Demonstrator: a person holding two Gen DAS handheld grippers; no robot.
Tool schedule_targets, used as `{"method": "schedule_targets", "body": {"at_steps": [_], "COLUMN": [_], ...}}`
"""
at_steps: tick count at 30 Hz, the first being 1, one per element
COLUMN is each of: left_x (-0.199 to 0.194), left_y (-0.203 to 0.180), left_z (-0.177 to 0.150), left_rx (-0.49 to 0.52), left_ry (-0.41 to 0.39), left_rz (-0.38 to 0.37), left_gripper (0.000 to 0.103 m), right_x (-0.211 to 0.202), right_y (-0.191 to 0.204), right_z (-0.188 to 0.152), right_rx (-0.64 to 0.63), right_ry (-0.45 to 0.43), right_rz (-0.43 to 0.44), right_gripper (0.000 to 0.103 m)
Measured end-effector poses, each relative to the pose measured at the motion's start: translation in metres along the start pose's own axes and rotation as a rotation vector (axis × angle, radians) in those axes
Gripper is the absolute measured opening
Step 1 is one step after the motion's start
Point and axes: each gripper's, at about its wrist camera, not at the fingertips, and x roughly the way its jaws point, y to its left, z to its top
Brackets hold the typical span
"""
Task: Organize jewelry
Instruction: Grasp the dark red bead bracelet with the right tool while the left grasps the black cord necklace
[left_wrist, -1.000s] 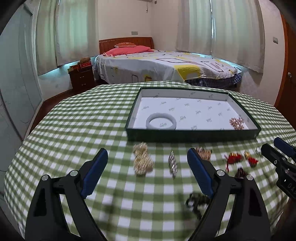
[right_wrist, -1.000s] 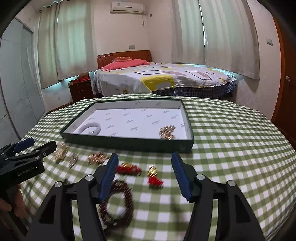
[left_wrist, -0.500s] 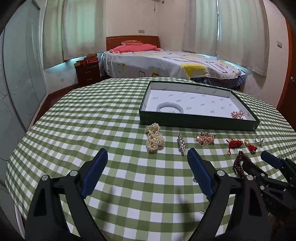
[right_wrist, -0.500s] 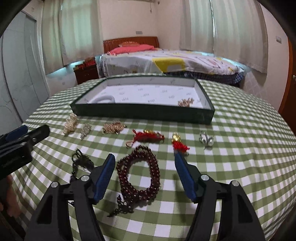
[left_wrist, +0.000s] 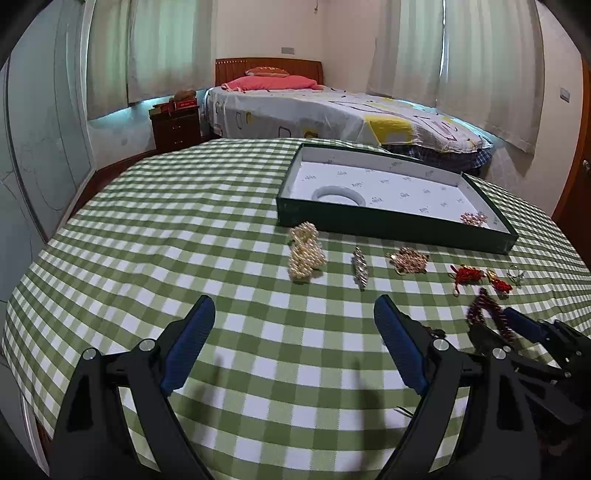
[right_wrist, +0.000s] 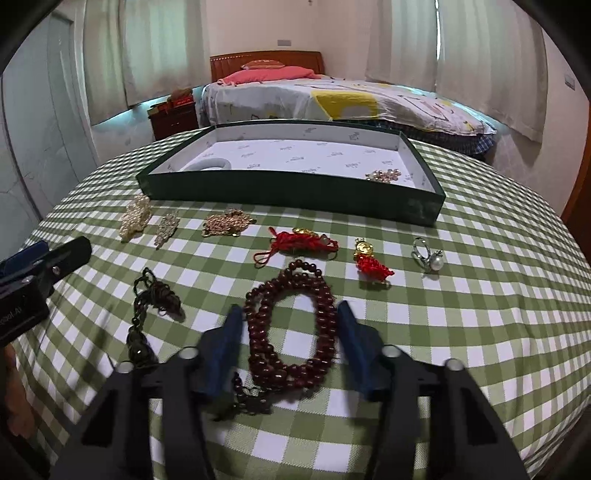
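A round table (right_wrist: 498, 295) draped in woven green-and-white checked cloth is shown beneath both grippers; its near edge is cut off by the frame. Ahead of the right gripper (right_wrist: 290, 345) a shallow rectangular tray (right_wrist: 295, 192) is seen, dark green outside and lined with printed white paper. A smooth pale bangle (right_wrist: 208, 164) is half hidden behind the tray's near wall at its left end, and a small cluster of rosy beads (right_wrist: 384, 174) lies at its right end.

A looped strand of glossy dark-red round beads (right_wrist: 291, 317) lies on the cloth between the blue-padded fingers (right_wrist: 231, 343) of the right gripper. The jaws have just been closing around the strand; whether the pads press on it cannot be told. Its knotted tail is partly hidden under the left finger.

Beyond the strand, in a row before the tray from left to right, are laid a knobbly pearl piece (right_wrist: 135, 218), a slim silvery brooch (right_wrist: 166, 229), a coppery chain heap (right_wrist: 227, 222), a red cord knot with gold charms (right_wrist: 303, 242), a gold charm on a red tassel (right_wrist: 369, 262), and a silver ring bearing a pearl (right_wrist: 428, 256). To the left of the right gripper a dark beaded string (right_wrist: 151, 306) lies crumpled; its detail is hard to make out.

The left gripper (left_wrist: 293, 345) is held released, jaws wide, over bare cloth with nothing between them.
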Motion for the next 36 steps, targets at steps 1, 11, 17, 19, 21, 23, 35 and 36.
{"method": "schedule_targets", "body": {"at_steps": [1,11,17,19,21,23,35,36], "left_x": [0.000,-0.003,-0.002,0.001,0.005,0.009,0.011,0.011], "left_y": [-0.002,-0.027,-0.048,-0.055,-0.060,-0.064,-0.049,-0.049], "left_z": [-0.001,-0.011,-0.018,-0.022,-0.026,-0.029,-0.031,-0.031], "left_rx": [-0.003,0.021,0.055,0.075,0.098,0.120,0.112,0.113], "left_ry": [0.009,0.051,0.076,0.092,0.109,0.129,0.122,0.122], "left_rz": [-0.010,-0.058,-0.071,-0.069,-0.067,-0.066,-0.067,-0.071], "left_gripper": [0.086,0.086,0.086,0.083,0.073,0.062,0.050,0.050], "right_x": [-0.001,-0.019,-0.027,-0.028,-0.028,-0.029,-0.027,-0.027], "right_y": [0.000,-0.010,-0.032,-0.039,-0.046,-0.050,-0.045,-0.045], "right_z": [0.000,-0.003,-0.003,-0.004,-0.005,-0.007,-0.007,-0.007], "right_rx": [-0.003,-0.009,0.045,0.065,0.089,0.103,0.097,0.096], "right_ry": [-0.001,-0.040,-0.066,-0.070,-0.072,-0.074,-0.073,-0.073], "right_rz": [0.005,0.017,0.007,0.007,0.011,0.017,0.034,0.034], "right_gripper": [0.038,0.017,0.017,0.017,0.017,0.017,0.017,0.017]}}
